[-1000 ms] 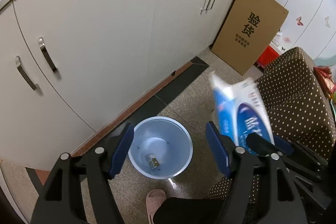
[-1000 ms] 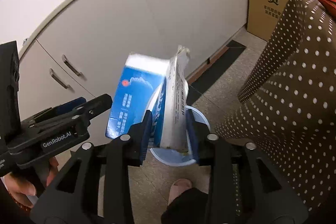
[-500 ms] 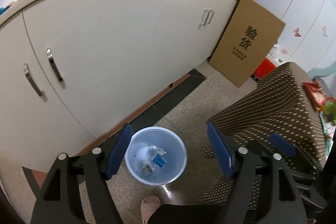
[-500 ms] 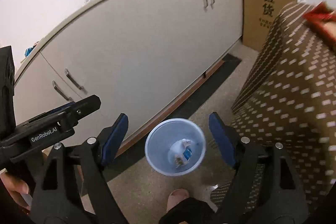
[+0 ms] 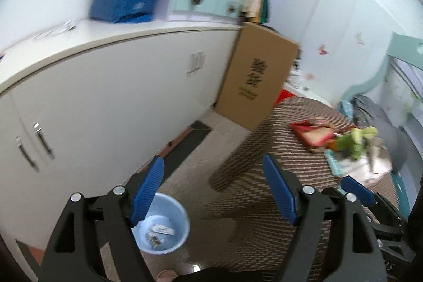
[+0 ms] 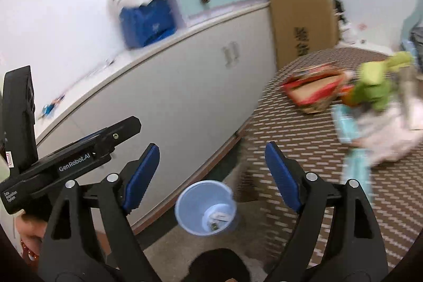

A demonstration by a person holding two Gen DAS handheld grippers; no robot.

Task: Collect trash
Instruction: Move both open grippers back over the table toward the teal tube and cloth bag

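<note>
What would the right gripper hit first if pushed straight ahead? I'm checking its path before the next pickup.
Probably the front edge of the patterned table, judging by the right gripper, whose opening jaws hold nothing; depth is unclear.

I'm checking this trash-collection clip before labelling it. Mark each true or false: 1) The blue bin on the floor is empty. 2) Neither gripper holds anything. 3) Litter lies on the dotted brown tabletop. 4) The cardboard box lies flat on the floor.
1) False: the blue bin has scraps inside.
2) True: the left gripper and the right gripper are empty, jaws opening.
3) True: the litter lies on the tabletop.
4) False: the cardboard box stands leaning against the cabinet.
</note>
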